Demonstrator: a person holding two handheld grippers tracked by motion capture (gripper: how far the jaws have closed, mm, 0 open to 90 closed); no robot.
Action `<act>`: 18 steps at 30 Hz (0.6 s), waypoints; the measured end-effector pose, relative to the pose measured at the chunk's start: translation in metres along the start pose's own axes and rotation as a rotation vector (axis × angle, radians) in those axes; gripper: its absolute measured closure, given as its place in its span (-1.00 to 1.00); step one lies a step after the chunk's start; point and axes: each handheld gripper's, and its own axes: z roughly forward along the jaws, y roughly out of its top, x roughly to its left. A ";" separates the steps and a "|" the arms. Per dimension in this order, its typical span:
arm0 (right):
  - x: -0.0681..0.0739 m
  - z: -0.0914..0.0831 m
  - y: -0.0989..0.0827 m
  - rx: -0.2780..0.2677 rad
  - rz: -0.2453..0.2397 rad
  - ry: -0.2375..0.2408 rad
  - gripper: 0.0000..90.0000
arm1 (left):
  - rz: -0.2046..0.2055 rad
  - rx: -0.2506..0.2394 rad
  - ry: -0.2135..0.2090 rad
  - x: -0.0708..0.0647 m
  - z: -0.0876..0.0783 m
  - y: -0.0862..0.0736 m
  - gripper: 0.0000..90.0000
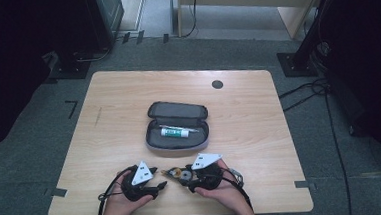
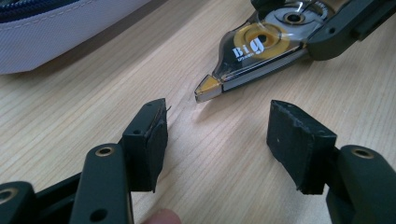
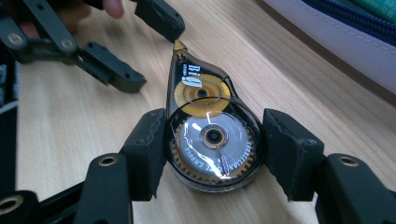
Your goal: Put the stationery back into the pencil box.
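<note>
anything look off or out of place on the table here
Nothing stands out. The pencil case lies open and tidy with a glue stick inside; the right gripper clamps the correction tape flat on the table, undamaged.

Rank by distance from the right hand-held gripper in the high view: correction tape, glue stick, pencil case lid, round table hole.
From the right hand-held gripper:
1. Correction tape, between its jaws at the table's near edge.
2. Glue stick, lying in the open pencil case's lower half, mid-table.
3. Pencil case lid, just beyond the glue stick.
4. Round hole, far side of the table, slightly right.
</note>
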 end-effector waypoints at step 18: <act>0.007 -0.002 0.010 0.041 0.048 0.105 -0.07 | 0.208 -0.053 0.088 -0.021 0.003 0.002 -0.27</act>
